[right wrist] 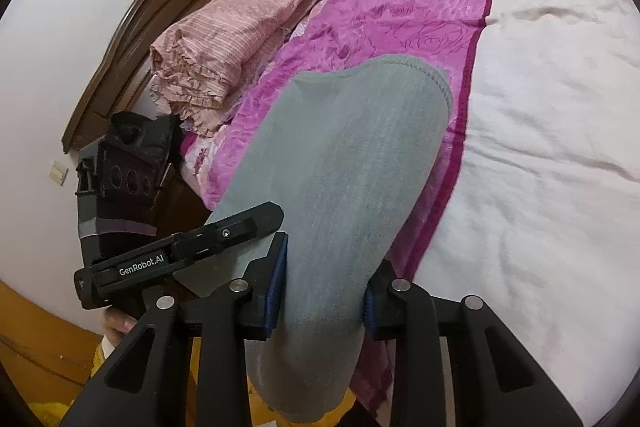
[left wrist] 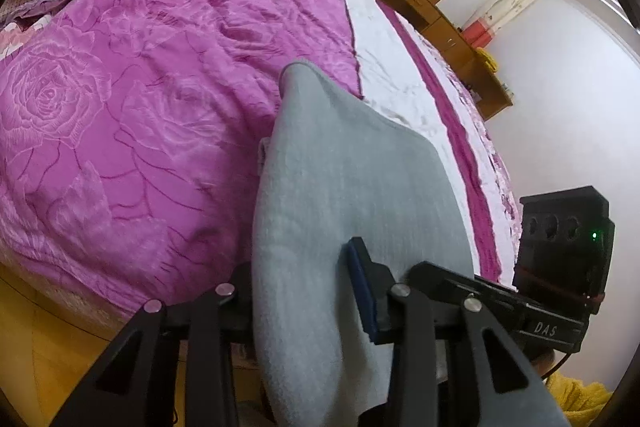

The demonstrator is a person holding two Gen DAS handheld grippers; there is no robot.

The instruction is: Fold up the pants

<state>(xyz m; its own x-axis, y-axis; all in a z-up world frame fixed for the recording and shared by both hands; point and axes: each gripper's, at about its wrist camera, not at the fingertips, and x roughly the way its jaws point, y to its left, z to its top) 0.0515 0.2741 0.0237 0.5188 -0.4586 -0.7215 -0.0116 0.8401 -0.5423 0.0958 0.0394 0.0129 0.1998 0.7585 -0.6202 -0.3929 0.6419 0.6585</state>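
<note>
Bedroom setting; bed (left wrist: 120, 147) under a magenta rose-embossed blanket (left wrist: 168, 75) is filling most of both wrist views. Nearest the lens, lower centre of the left wrist view, the left gripper (left wrist: 304, 291) is clamping on the grey pants (left wrist: 340, 187): one blue pad is showing against the cloth, the other finger is hidden behind the fabric. Lower centre of the right wrist view, the right gripper (right wrist: 326, 291) is likewise pinching the pants (right wrist: 340, 167), blue pads pressing in from both sides. The garment is hanging lifted between the two grippers, draping forward above the blanket, its stitched edge curling over at mid-frame. Judgement: the fabric is looking like soft, light fleece, limp and not slippery; it is sagging wherever unsupported, so hold is best taken at corners or along the hemmed edge, with both grips keeping the span taut while lowering. Whether waistband or cuff is being held, cannot tell. Further out, a white sheet (right wrist: 540, 147) is lying at frame right; a bunched pink quilt (right wrist: 240, 39) is sitting upper left by the wooden headboard (right wrist: 132, 27).
</note>
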